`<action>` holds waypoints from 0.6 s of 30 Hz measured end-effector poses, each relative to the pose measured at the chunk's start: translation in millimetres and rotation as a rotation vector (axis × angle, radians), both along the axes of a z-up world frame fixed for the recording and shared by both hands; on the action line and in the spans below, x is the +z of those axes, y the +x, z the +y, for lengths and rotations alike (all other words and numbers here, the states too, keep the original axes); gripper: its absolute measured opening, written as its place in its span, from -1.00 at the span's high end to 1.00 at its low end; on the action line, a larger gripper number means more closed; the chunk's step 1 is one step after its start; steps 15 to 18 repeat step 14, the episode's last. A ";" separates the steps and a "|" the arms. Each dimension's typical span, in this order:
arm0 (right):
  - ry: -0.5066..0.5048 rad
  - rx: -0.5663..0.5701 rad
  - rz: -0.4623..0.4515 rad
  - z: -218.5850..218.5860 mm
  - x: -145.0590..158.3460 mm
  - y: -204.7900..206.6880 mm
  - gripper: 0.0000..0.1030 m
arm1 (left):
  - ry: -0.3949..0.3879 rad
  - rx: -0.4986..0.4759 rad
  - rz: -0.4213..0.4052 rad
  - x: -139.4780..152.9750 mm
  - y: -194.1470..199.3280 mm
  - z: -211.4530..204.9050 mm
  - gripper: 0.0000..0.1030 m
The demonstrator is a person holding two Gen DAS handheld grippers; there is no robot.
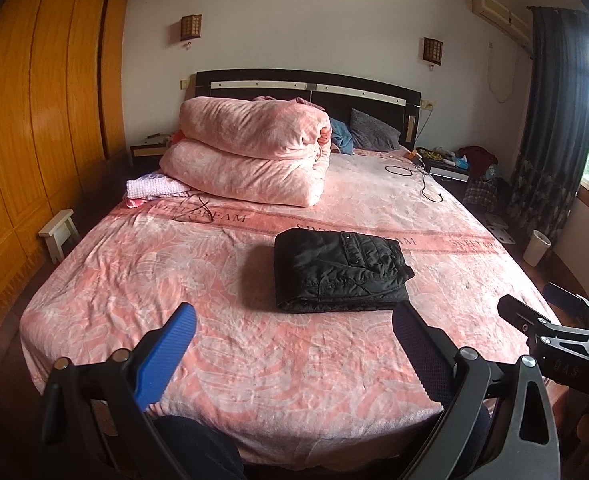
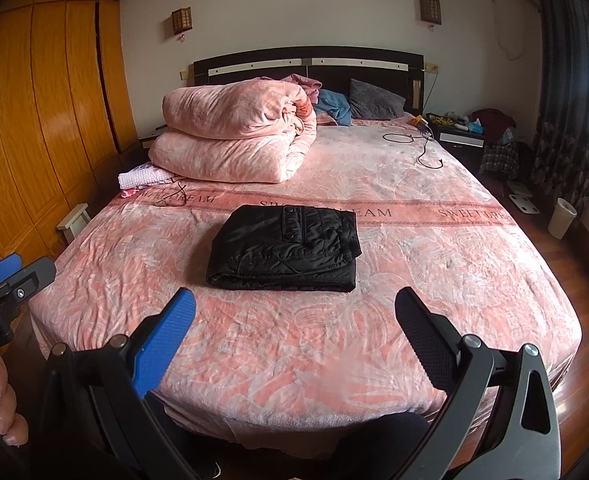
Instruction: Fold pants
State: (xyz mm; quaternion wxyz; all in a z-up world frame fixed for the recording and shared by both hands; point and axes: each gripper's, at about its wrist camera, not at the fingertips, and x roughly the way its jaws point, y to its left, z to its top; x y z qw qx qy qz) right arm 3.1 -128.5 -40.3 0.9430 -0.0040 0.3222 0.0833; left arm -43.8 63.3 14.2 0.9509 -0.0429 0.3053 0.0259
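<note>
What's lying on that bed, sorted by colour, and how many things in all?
Pink: 2, the folded quilt and a small cloth.
Black: 2, the folded pants and a cable.
Grey: 1, the pillow.
Blue: 1, a garment.
Total: 6, on the bed.

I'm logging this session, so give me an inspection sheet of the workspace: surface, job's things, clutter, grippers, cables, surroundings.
Surface: bed with a pink sheet, wrinkled.
Job's things: black pants folded into a compact stack, lying mid-bed, touching neither gripper.
Clutter: folded pink quilt near the headboard; small pink cloth beside it; grey pillow.
Grippers: left gripper open, empty, short of the pants; right gripper open, empty.
Cables: black cable loose on the bed's far right.
Surroundings: wooden wardrobe, stool, nightstand with oddments, curtain, white bin.
</note>
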 end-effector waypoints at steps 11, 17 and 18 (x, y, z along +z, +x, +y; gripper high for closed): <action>0.000 -0.003 -0.001 0.1 0.4 -1.4 -0.94 | 0.009 0.011 0.004 1.2 -3.9 1.4 -0.92; -0.002 -0.003 -0.002 0.0 0.5 -1.2 -0.94 | 0.007 0.011 0.005 1.3 -3.3 1.7 -0.92; -0.002 -0.003 -0.002 0.0 0.5 -1.2 -0.94 | 0.007 0.011 0.005 1.3 -3.3 1.7 -0.92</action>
